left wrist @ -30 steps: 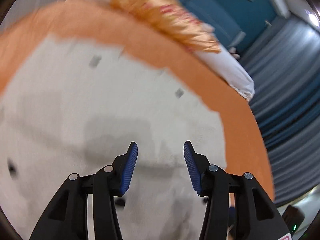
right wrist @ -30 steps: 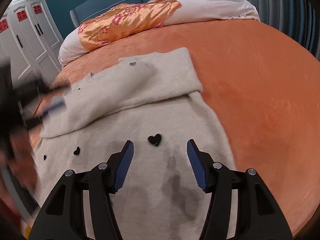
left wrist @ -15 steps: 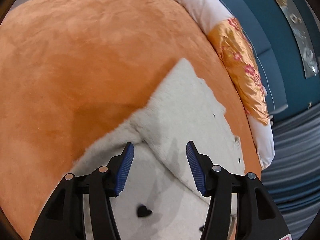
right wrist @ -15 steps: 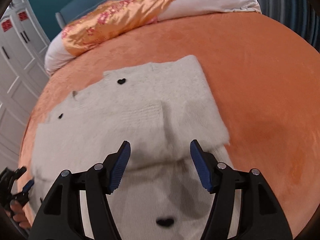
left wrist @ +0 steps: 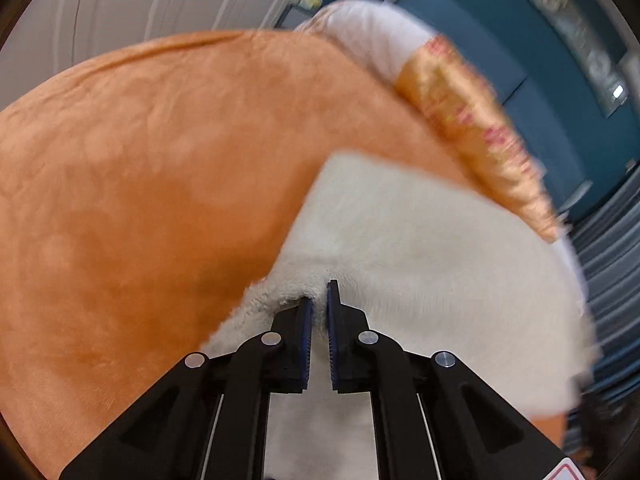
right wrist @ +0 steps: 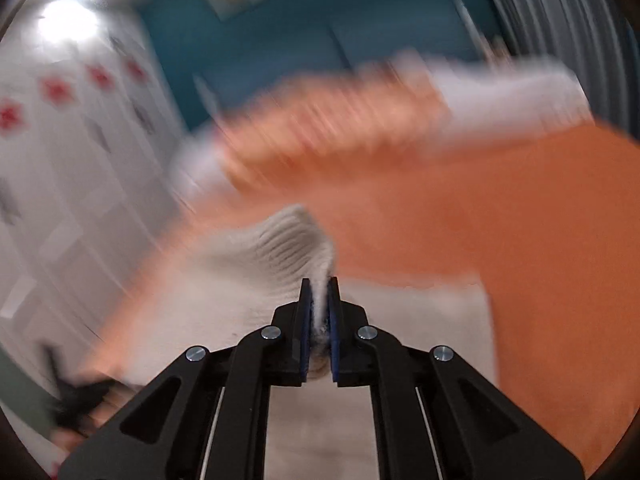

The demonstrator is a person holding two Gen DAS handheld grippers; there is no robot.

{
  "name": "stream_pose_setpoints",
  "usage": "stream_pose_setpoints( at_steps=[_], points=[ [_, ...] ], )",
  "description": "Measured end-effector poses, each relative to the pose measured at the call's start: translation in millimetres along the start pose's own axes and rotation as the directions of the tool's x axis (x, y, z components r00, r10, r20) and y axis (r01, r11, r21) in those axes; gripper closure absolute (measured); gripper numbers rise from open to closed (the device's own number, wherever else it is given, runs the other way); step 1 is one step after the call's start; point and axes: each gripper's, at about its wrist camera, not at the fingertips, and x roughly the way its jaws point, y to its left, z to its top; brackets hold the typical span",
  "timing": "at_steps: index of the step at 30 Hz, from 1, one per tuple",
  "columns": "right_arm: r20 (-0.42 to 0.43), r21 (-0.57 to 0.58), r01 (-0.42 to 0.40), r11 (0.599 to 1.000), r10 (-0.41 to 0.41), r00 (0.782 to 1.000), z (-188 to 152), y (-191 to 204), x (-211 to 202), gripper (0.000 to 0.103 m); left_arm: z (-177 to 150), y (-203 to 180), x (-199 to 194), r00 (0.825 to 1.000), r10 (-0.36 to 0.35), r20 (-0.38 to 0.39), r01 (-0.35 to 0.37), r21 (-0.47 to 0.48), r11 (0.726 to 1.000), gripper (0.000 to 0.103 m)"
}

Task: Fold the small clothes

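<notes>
A fluffy cream sweater [left wrist: 420, 240] lies on an orange bedspread [left wrist: 140, 180]. My left gripper [left wrist: 319, 300] is shut on a fuzzy edge of the sweater, with cloth pinched between its blue pads. My right gripper [right wrist: 319, 292] is shut on the sweater's ribbed hem [right wrist: 288, 248] and holds it lifted above the rest of the sweater [right wrist: 400, 312]. The right wrist view is heavily blurred by motion.
An orange floral pillow [left wrist: 480, 128] and white bedding [left wrist: 372, 40] lie at the head of the bed, against a teal headboard [left wrist: 540, 80]. White wardrobe doors [right wrist: 60, 180] stand to the left and grey curtains [left wrist: 612, 260] to the right.
Both grippers were open above the sweater; now both are shut on its edges. The right one has lifted the ribbed hem and is moving fast.
</notes>
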Motion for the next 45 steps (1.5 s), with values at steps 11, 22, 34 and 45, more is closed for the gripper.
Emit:
stream_pose_setpoints(
  at_steps=[11, 22, 34, 45],
  points=[
    [-0.067, 0.081, 0.015, 0.997, -0.009, 0.998, -34.2, -32.6, 38.0, 0.096, -26.0, 4.7, 18.9, 0.998, 0.061, 0.021, -0.062, 0.111, 0.992, 0.091],
    [-0.087, -0.193, -0.181, 0.964, 0.166, 0.982, -36.7, 101.1, 5.7, 0.095, -34.9, -0.7, 20.9, 0.994, 0.083, 0.076, -0.095, 0.175, 0.98, 0.091],
    [-0.067, 0.133, 0.167, 0.977, -0.159, 0.985, -57.6, -84.9, -40.0, 0.102, -31.8, 10.9, 11.5, 0.999, 0.018, 0.05, -0.024, 0.141, 0.99, 0.089],
    [-0.201, 0.227, 0.093, 0.969, -0.047, 0.979, -203.5, -128.0, -199.3, 0.061, -114.2, 106.6, -148.2, 0.996, 0.002, -0.09, -0.002, 0.003, 1.0, 0.036]
  ],
)
